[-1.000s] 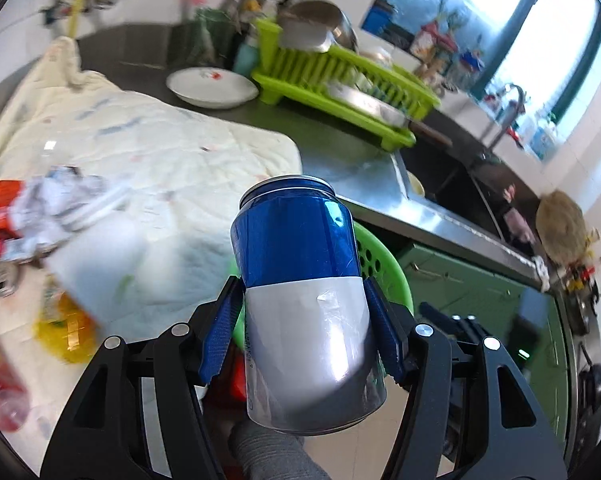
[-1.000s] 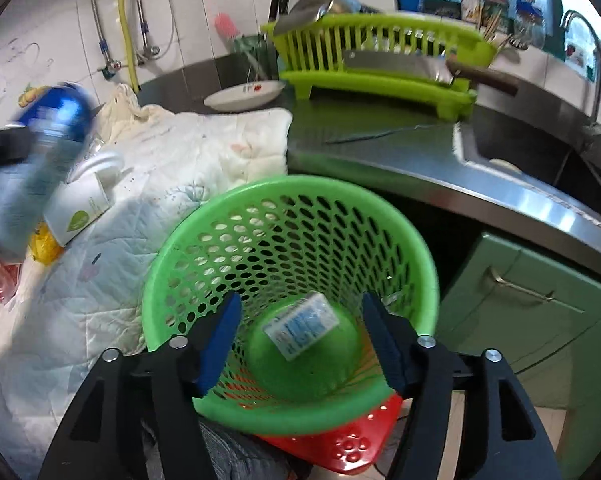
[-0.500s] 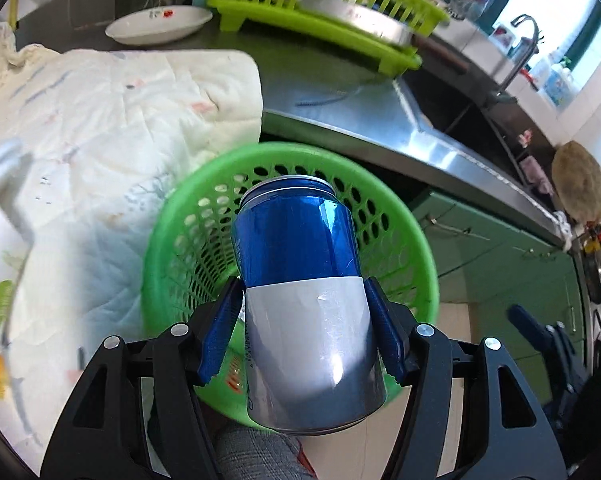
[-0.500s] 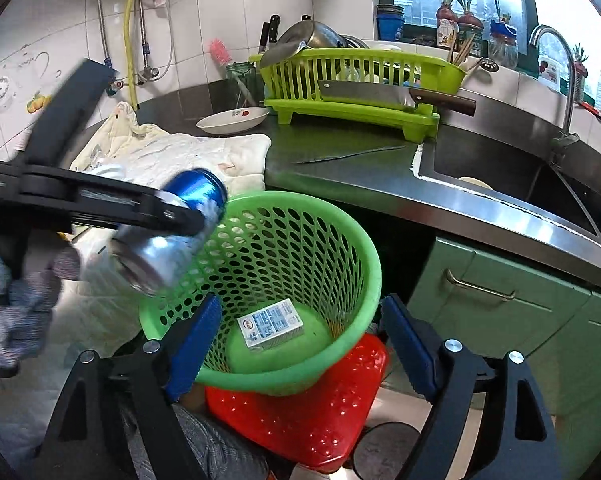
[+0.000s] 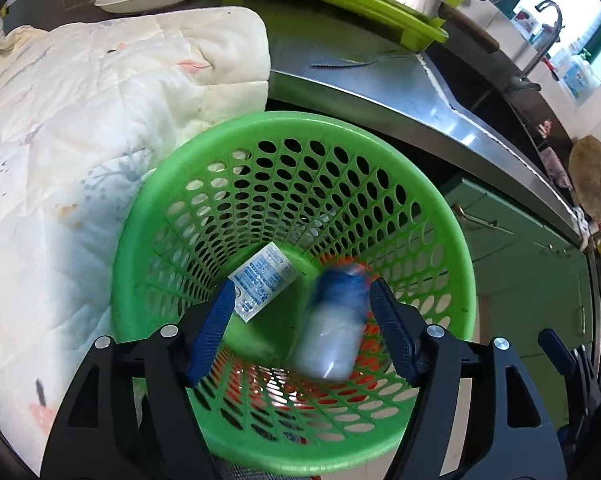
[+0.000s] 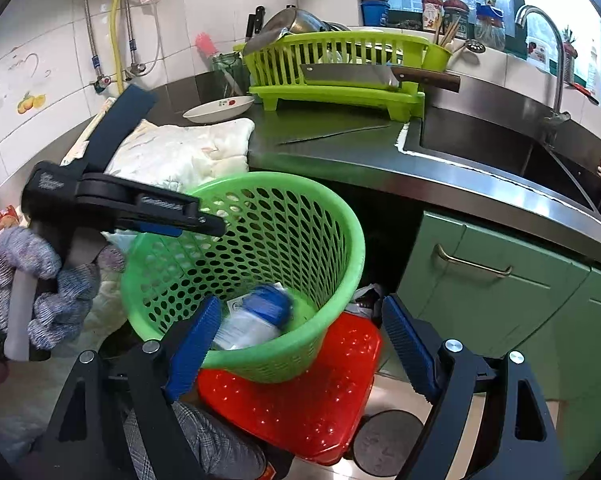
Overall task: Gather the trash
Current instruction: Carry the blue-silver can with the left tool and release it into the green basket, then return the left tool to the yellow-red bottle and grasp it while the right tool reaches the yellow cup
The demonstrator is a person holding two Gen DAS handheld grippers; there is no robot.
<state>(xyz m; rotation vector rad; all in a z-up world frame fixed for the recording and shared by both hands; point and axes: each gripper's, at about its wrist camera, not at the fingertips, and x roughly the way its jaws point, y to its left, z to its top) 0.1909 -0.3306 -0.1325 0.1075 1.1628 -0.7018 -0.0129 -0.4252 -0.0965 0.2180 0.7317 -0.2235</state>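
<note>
Green perforated plastic fills our view: the wastebasket (image 5: 440,216) sits on a red stool (image 6: 300,396) beside the steel counter (image 5: 380,84); our left gripper (image 5: 300,312) hangs over its mouth, jaws just opened and apart, nothing pressed; the blue-and-silver can (image 5: 336,320), blurred, lies loose inside near a small carton (image 5: 260,280); our right gripper (image 6: 300,340) is spread wide, empty, in front of the basket.

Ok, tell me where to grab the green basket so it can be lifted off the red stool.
Take the green basket by its rolled rim on the side that faces the cabinets. Come down from above with one finger inside and one outside. The rim is thick and continuous, while the wall tapers and would slip. That side is free; the white quilt crowds the opposite side.
</note>
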